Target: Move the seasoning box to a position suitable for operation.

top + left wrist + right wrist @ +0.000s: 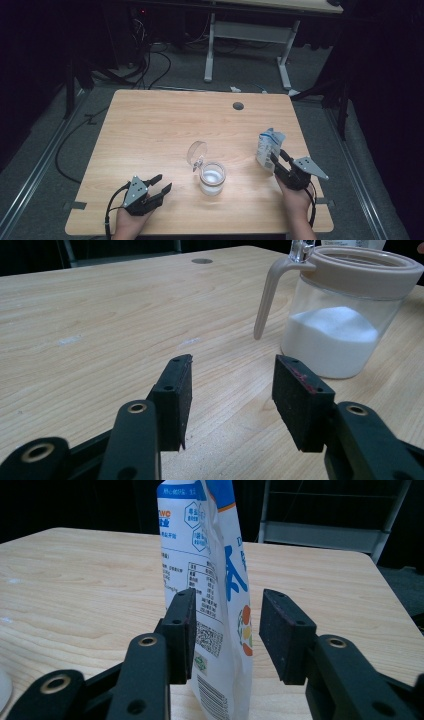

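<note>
A white and blue pouch (269, 145) stands upright on the table near its right edge. My right gripper (278, 155) reaches around the pouch (210, 540) from the near side. In the right gripper view my right gripper (228, 596) is open: the pouch stands between the pads with a gap to the right-hand pad. A clear jar (212, 178) of white powder with a beige rim sits at the table's middle front, its clear lid (196, 151) hinged up. My left gripper (165, 181) rests open and empty to the jar's left, pointing towards the jar (345, 315).
The wooden table (150, 130) has a round cable hole (238, 106) near its far edge. A white-legged desk (250, 30) stands beyond on the grey floor, with cables at the left. The table's left half and back lie bare.
</note>
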A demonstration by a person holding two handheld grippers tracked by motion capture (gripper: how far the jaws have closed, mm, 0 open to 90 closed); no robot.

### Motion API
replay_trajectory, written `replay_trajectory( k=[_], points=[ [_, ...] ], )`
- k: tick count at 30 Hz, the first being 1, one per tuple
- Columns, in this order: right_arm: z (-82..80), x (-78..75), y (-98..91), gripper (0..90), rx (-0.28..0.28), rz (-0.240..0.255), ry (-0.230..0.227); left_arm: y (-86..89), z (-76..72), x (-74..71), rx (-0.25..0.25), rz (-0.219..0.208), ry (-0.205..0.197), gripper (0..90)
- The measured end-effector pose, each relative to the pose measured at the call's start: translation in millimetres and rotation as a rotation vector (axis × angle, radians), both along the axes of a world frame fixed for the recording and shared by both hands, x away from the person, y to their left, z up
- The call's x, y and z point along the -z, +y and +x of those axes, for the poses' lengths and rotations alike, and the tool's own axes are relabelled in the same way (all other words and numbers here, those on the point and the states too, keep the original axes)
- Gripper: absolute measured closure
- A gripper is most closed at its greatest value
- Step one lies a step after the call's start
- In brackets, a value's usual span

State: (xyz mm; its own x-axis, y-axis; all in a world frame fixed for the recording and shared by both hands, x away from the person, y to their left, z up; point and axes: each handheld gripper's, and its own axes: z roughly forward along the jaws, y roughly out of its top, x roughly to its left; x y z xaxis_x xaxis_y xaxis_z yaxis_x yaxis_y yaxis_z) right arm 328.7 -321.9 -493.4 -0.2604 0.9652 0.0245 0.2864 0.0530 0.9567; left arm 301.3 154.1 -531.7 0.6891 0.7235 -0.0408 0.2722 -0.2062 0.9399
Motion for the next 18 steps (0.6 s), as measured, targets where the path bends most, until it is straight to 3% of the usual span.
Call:
replay_trajectory(
  k=[18],
  points=[
    [-17.0, 1.4, -0.2, 50.5, 0.012, -0.022, 0.044, -0.8, 1.2, -0.1, 0.004, 0.007, 0.007, 51.5]
  ],
)
